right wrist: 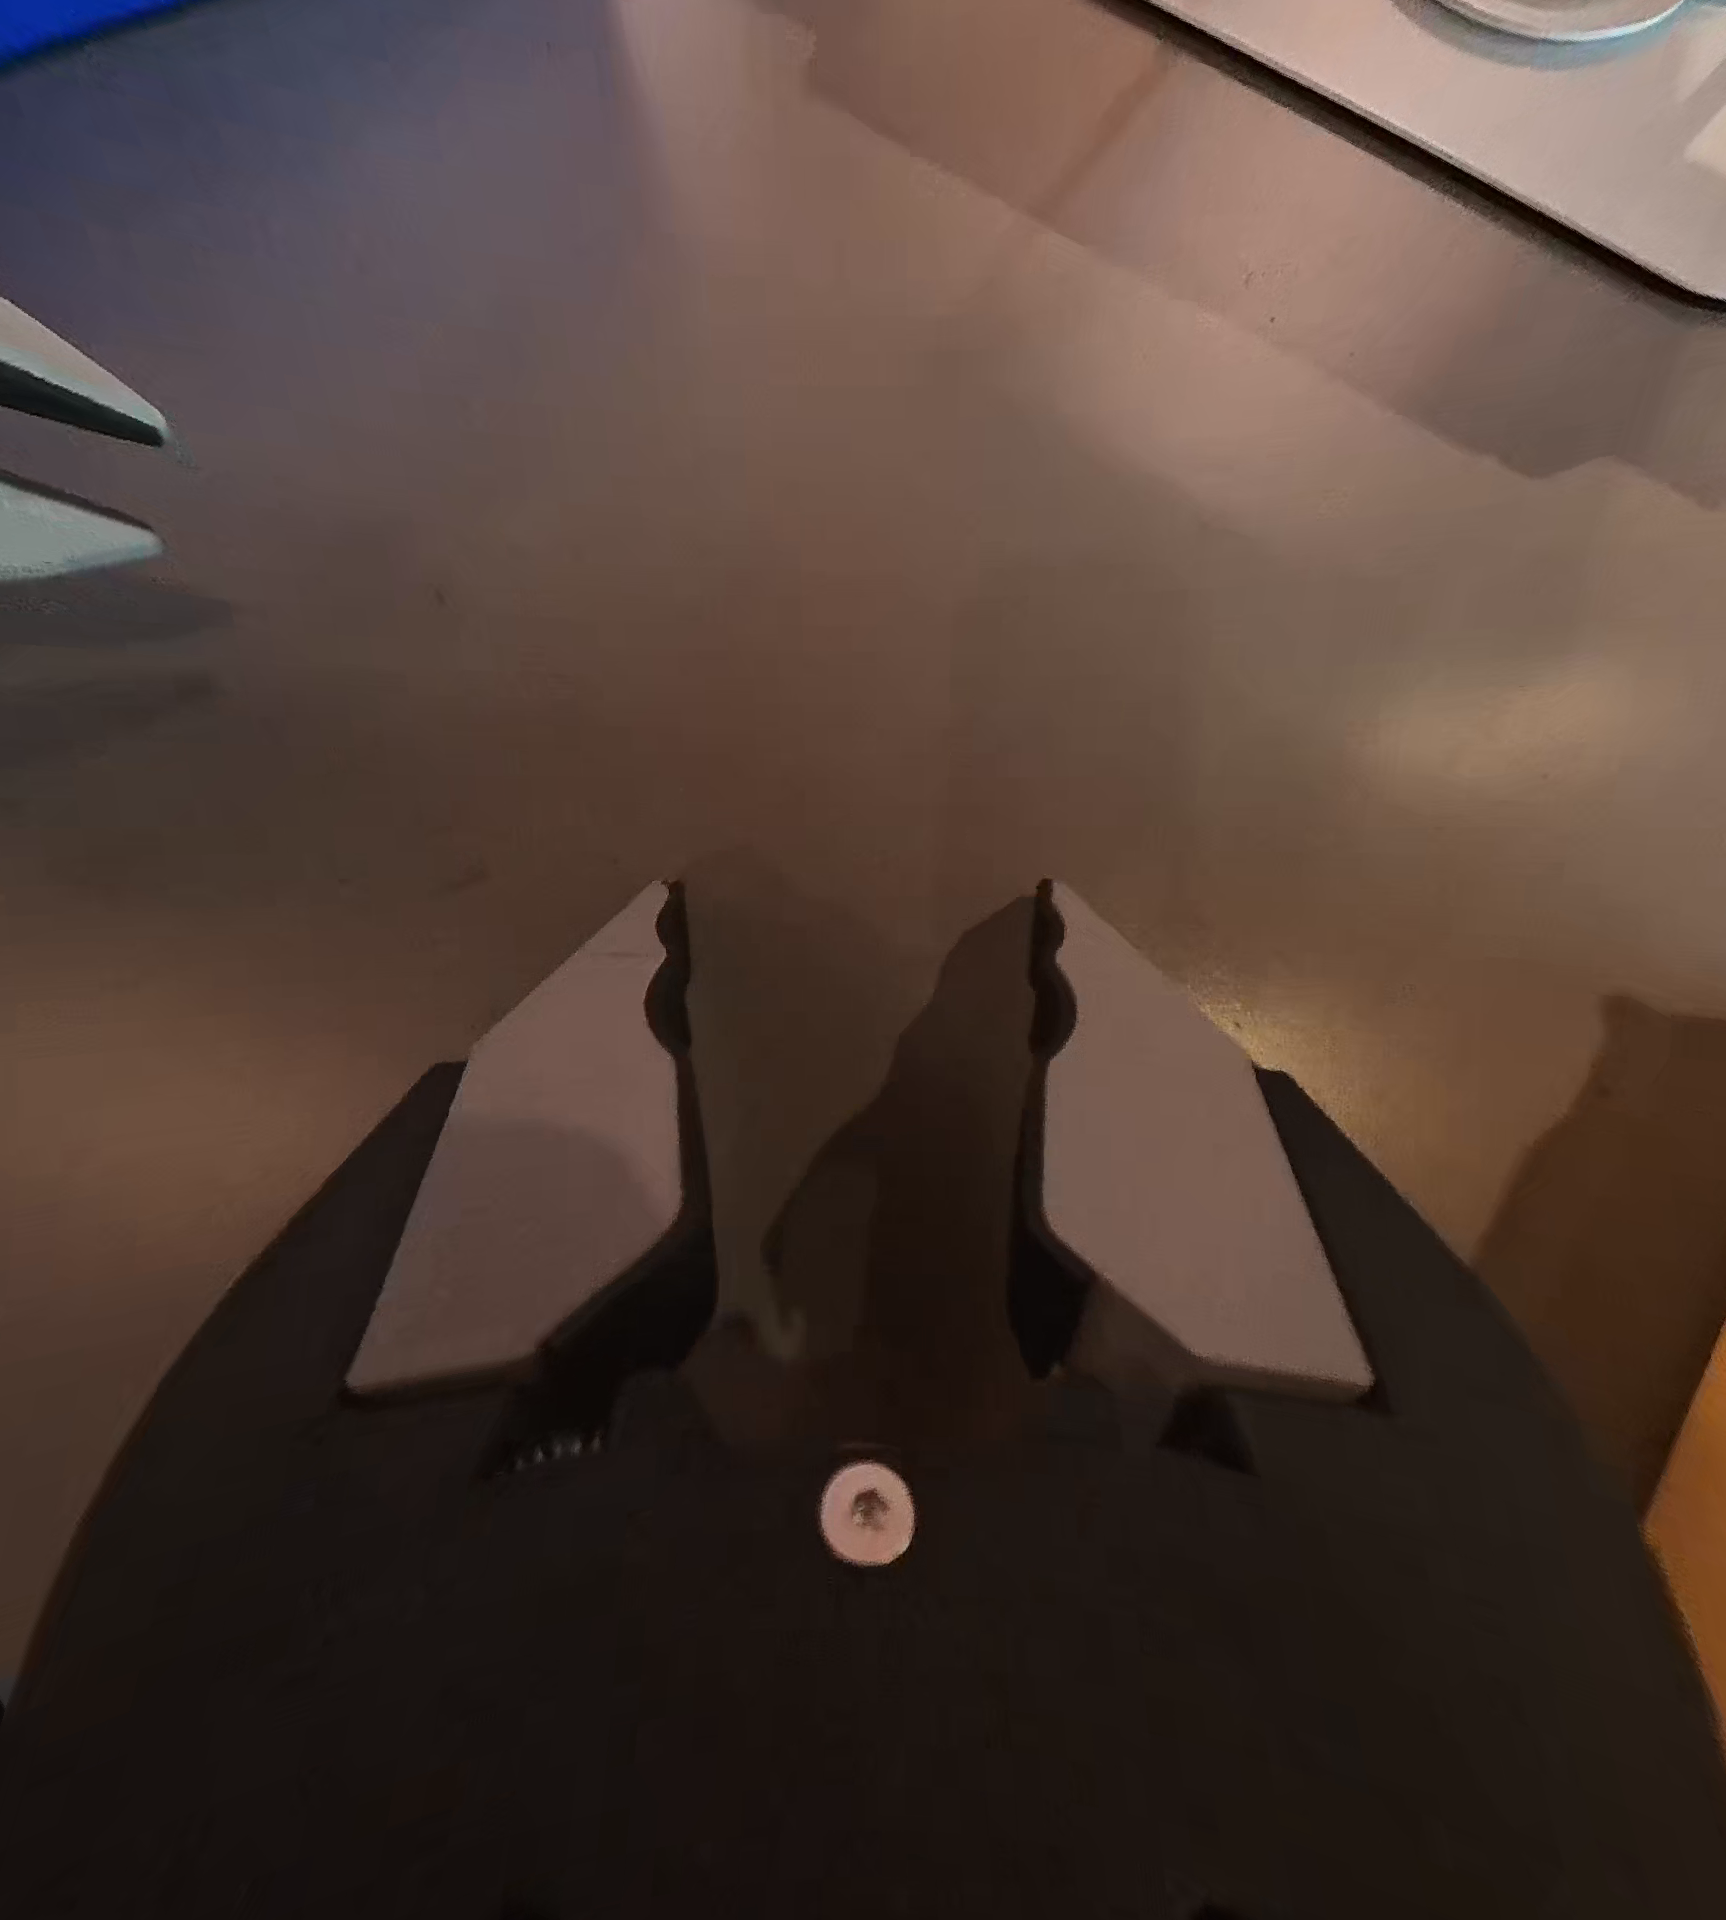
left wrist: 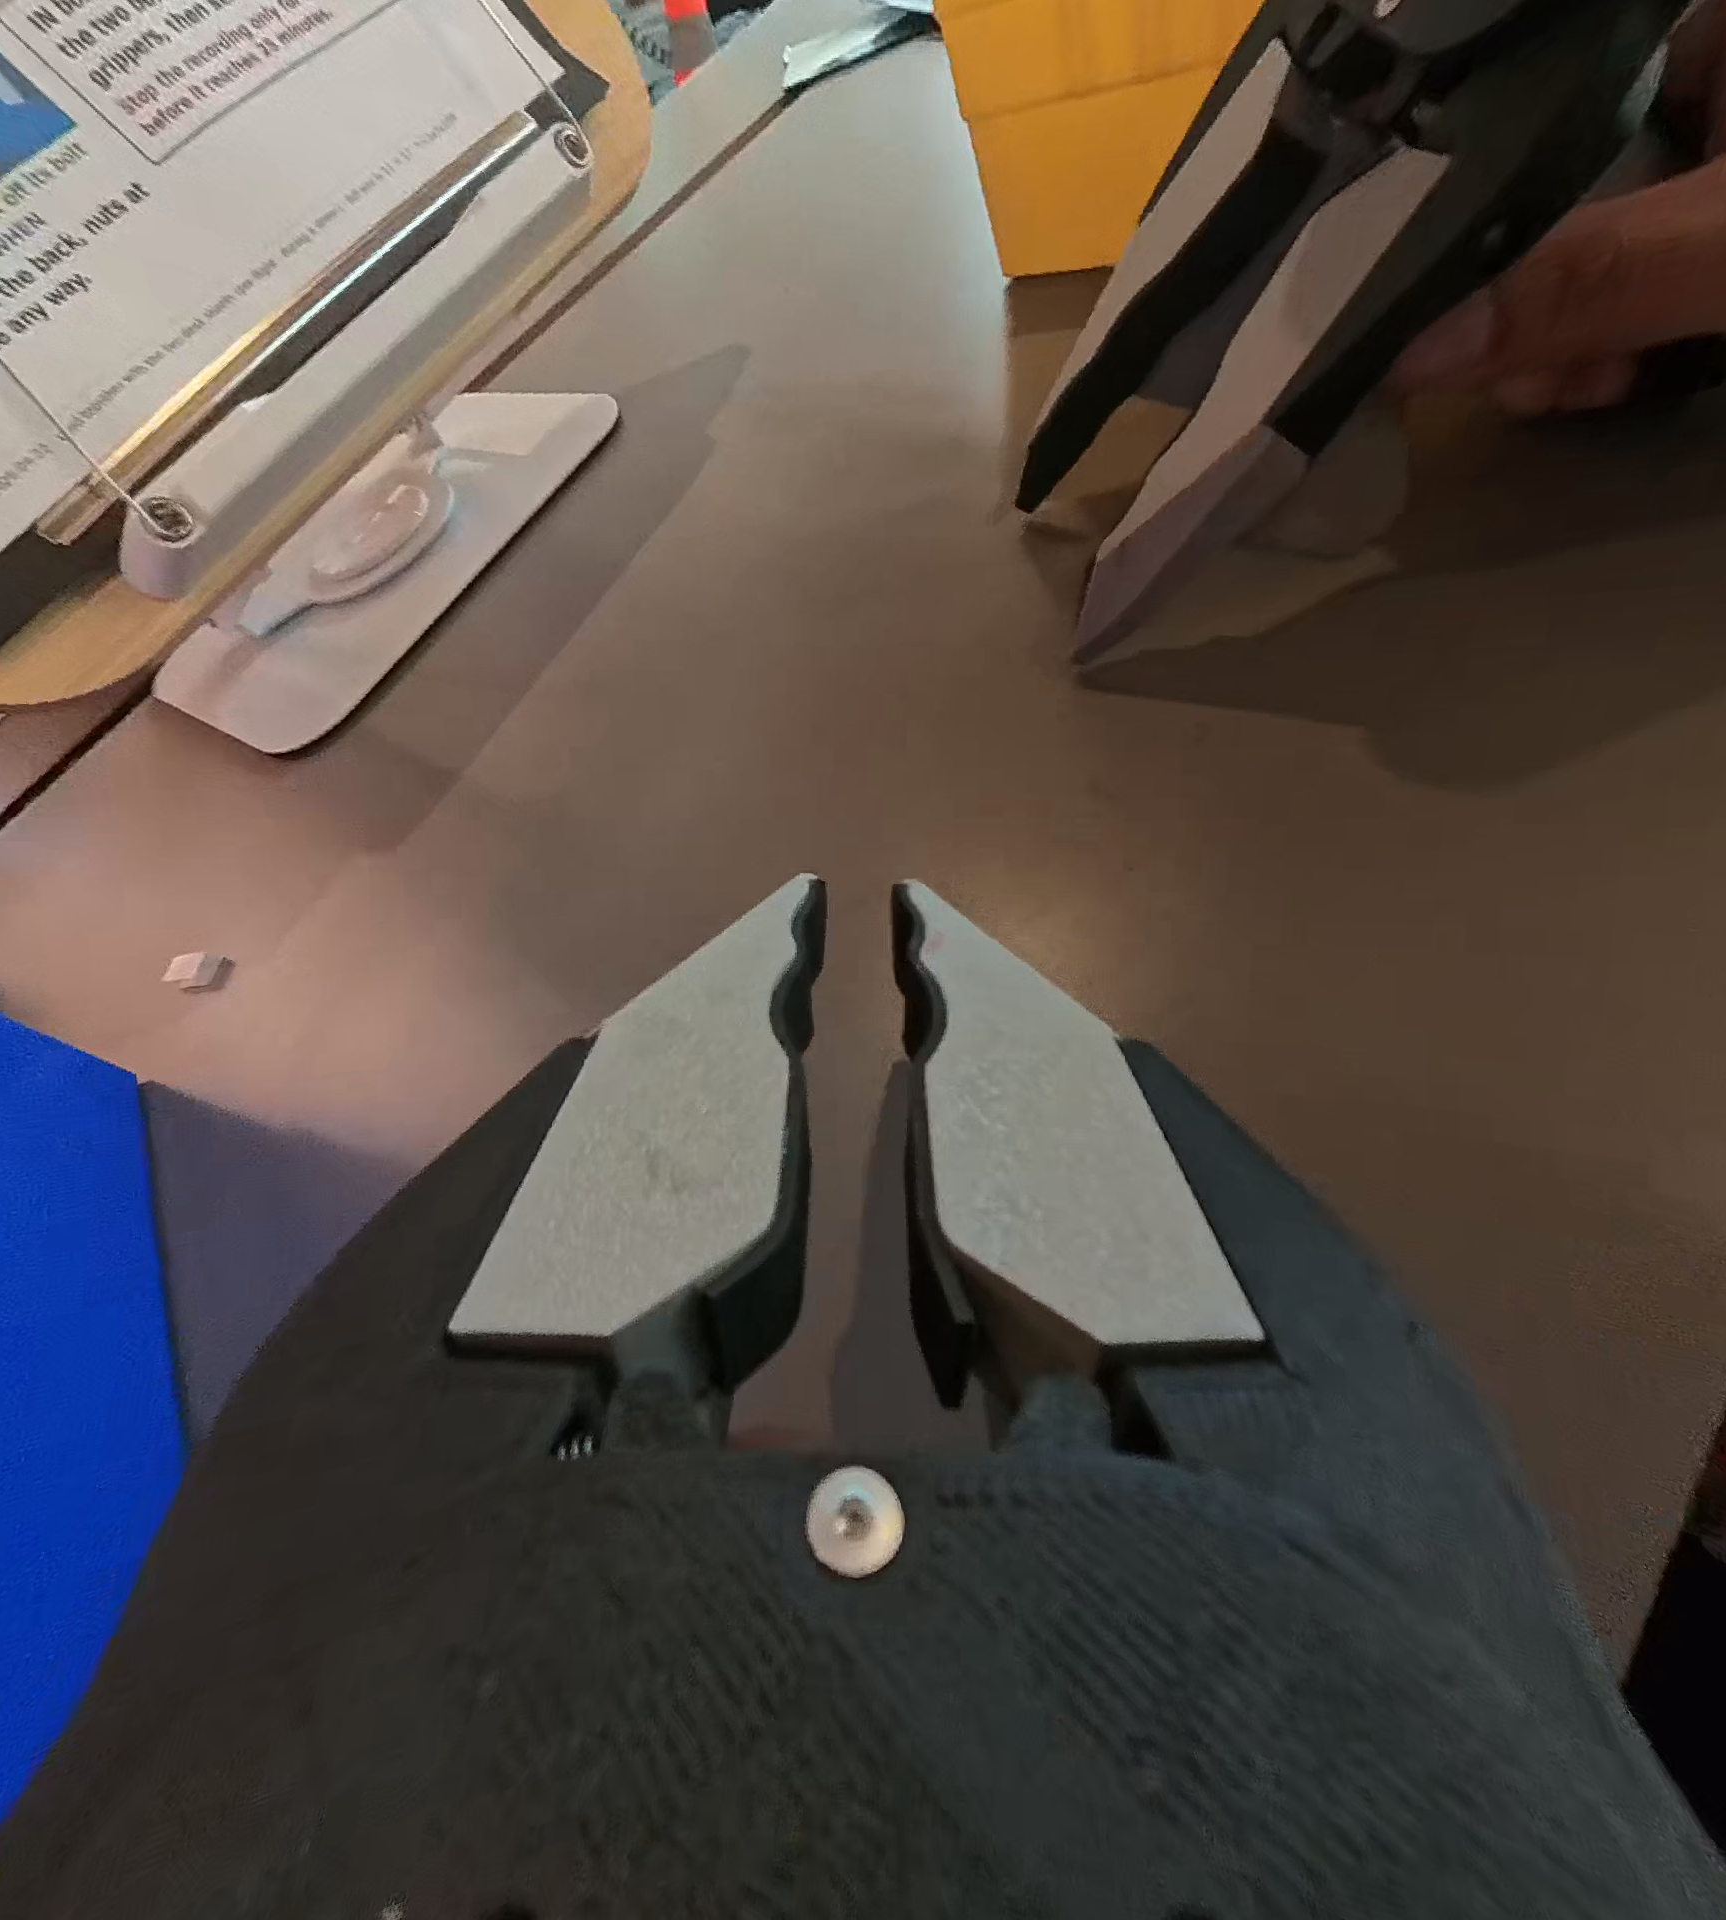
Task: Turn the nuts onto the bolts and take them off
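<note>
Left gripper [left wrist: 857, 883] hanging over brown table [left wrist: 942, 727], fingers nearly closed, holding nothing. Right gripper [right wrist: 856, 883] tipping down near yellow box [left wrist: 1046, 125], fingers apart, empty.

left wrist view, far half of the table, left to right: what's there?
Instruction sheet on its stand → the stand's white base plate → bare brown table → yellow box → right gripper, tips down at the table → the hand holding it.
</note>
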### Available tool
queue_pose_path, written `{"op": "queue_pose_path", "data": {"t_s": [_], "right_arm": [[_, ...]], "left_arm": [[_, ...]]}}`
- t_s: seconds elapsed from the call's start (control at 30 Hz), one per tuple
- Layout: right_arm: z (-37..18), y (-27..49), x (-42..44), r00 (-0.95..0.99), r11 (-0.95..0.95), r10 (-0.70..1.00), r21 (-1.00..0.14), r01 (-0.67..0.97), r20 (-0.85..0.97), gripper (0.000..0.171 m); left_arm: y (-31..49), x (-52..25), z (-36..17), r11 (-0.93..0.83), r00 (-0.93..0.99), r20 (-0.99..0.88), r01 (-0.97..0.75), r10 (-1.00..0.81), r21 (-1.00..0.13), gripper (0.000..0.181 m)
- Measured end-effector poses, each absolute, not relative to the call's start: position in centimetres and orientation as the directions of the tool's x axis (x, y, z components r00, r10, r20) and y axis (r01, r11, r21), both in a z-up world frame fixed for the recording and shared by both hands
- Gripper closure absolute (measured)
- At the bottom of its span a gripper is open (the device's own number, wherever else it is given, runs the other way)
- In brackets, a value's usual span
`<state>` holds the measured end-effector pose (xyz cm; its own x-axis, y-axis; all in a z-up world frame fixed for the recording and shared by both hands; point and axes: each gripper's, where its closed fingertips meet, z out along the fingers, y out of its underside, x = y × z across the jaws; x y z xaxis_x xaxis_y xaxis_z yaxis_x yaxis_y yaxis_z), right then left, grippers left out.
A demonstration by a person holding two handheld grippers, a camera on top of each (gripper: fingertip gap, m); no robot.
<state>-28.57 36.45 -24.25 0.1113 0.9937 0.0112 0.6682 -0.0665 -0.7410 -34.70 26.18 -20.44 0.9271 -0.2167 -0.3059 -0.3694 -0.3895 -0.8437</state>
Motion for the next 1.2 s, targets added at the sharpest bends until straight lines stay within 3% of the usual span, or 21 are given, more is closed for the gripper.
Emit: {"op": "queue_pose_path", "data": {"t_s": [0.1, 0.23, 0.9, 1.2], "right_arm": [[-24.0, 36.2, -28.5, 0.098, -0.068, 0.995, -0.752, 0.656, -0.005, 0.110], [-24.0, 35.9, -28.6, 0.076, -0.085, 0.996, -0.749, 0.657, -0.046, 0.111], [-24.4, 35.4, -28.8, 0.042, -0.034, 0.999, -0.735, 0.678, -0.007, 0.115], [-24.6, 36.1, -28.6, 0.104, -0.058, 0.994, -0.726, 0.685, 0.018, 0.097]], "left_arm": [[26.4, -34.6, -21.0, -0.426, 0.940, -0.230, -0.322, -0.254, -0.845, 0.158], [26.5, -34.5, -21.4, -0.456, 0.945, -0.167, -0.284, -0.280, -0.844, 0.155], [26.2, -34.0, -21.2, -0.426, 0.927, -0.239, -0.348, -0.289, -0.835, 0.145], [26.3, -34.3, -21.9, -0.471, 0.931, -0.235, -0.346, -0.279, -0.812, 0.141]]}}
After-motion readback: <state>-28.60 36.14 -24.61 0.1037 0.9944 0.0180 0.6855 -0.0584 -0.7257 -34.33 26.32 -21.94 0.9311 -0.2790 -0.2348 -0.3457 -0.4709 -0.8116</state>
